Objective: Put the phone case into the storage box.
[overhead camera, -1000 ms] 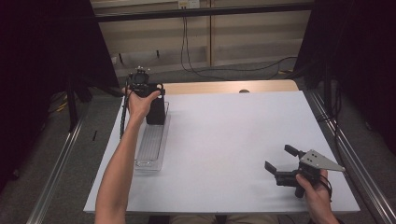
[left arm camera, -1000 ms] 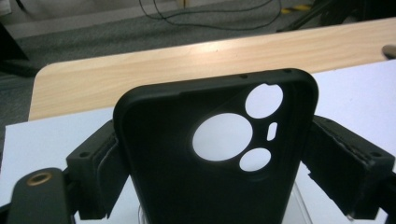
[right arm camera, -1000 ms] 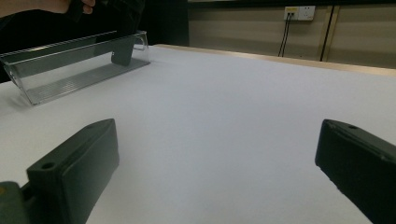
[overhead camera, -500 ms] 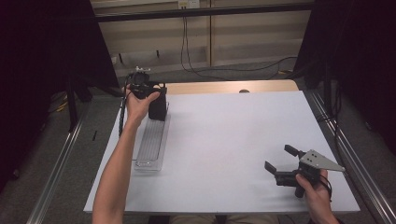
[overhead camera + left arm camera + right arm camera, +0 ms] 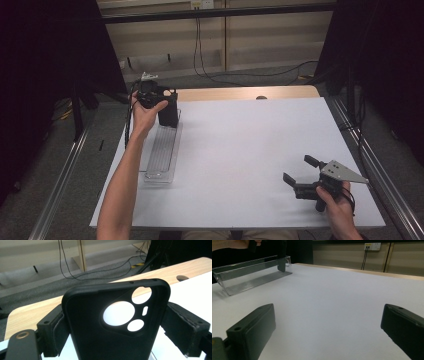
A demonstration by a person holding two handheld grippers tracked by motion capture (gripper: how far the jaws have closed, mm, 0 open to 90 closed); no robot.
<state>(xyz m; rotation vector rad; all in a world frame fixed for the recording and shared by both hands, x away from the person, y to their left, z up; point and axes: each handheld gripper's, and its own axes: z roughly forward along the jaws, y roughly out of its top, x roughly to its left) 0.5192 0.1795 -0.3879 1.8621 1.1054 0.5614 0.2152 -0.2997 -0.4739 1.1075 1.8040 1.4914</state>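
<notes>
Left gripper (image 5: 167,107): at the upper left of the high view, clamped on a black phone case; in the left gripper view its two padded jaws press the case's two long edges.
Phone case (image 5: 117,322): black, held upright, camera cut-outs toward its top; it takes up the centre of the left gripper view. In the high view it (image 5: 168,111) hangs over the far end of the tray.
Tray (image 5: 162,150): clear plastic, long and narrow, lying along the left edge of the bench, left of centre in the high view. In the right gripper view it (image 5: 249,276) sits at the upper left, with the case's lower end dipping inside its far end; whether the case touches the tray floor cannot be told.
Right gripper (image 5: 300,171): lower right of the high view, low over the bench, jaws spread wide with nothing between them.
Bench (image 5: 250,145): white top with a wooden strip along its far edge.
Left hand (image 5: 145,115): wrapped around the left gripper's body, forearm running up from the lower left.
</notes>
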